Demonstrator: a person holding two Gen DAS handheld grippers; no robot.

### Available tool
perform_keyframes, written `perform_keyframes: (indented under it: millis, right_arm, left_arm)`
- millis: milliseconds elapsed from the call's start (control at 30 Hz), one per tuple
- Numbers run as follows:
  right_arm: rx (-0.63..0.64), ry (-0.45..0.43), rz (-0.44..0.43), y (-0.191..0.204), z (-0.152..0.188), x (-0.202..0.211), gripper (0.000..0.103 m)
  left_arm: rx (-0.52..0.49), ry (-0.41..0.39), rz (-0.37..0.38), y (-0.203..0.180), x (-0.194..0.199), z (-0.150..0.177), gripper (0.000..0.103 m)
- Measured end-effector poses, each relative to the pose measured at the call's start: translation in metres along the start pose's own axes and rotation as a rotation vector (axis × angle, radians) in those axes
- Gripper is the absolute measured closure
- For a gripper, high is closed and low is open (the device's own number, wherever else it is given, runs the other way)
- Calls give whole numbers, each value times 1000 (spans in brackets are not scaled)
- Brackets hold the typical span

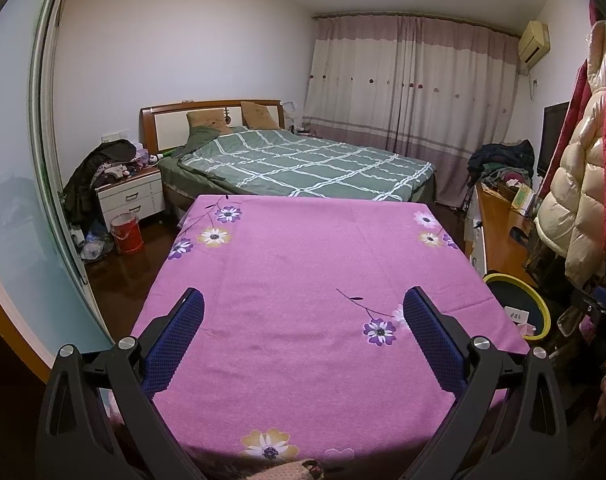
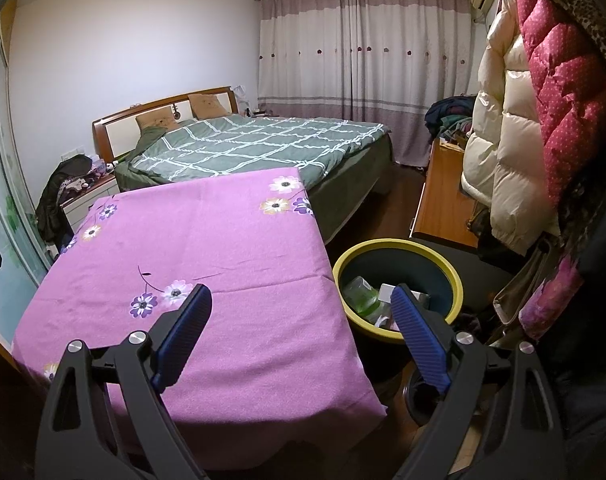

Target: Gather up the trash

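A dark bin with a yellow rim point(image 2: 399, 246) stands on the floor just right of the table, and a green-tinted plastic bottle point(image 2: 363, 296) and pale packaging lie inside it. In the left wrist view the bin point(image 1: 543, 304) shows at the right edge. My right gripper point(image 2: 301, 302) hangs open over the table's right edge, its right finger in front of the bin, nothing between the pads. My left gripper point(image 1: 303, 304) is open above the purple flowered tablecloth point(image 1: 303, 260) and holds nothing.
Behind the table stands a bed with a green checked cover point(image 1: 303, 160). A red bucket point(image 1: 126, 232) and a cluttered nightstand point(image 1: 131, 192) are at the left. Puffy coats point(image 2: 535, 112) hang at the right above a wooden cabinet point(image 2: 443, 200). Curtains point(image 1: 407, 80) cover the far wall.
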State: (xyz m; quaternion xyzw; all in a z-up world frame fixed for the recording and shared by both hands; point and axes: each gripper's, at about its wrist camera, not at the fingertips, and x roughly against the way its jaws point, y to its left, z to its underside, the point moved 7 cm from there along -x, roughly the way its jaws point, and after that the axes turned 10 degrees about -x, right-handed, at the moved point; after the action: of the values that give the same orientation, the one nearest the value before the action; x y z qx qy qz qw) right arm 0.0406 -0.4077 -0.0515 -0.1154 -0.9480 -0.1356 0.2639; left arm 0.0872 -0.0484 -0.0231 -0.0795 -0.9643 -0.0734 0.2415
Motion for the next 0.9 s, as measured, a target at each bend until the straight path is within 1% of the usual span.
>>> perform_keyframes:
  millis: [367,733,833,900]
  right_arm:
    - [3,8,-1,2,4,-3,17]
    - [8,19,-3,2,5,-6,16]
    - [9,23,-3,3,5,-7,16]
    - [10,26,-5,4,5,-9,16]
  left_arm:
    - [2,3,7,-1,-2,1,5]
    - [3,35,9,-2,-13,4,5]
    - [18,50,37,-3,-18,6,5]
    - [25,40,63,-4,-21,6,5]
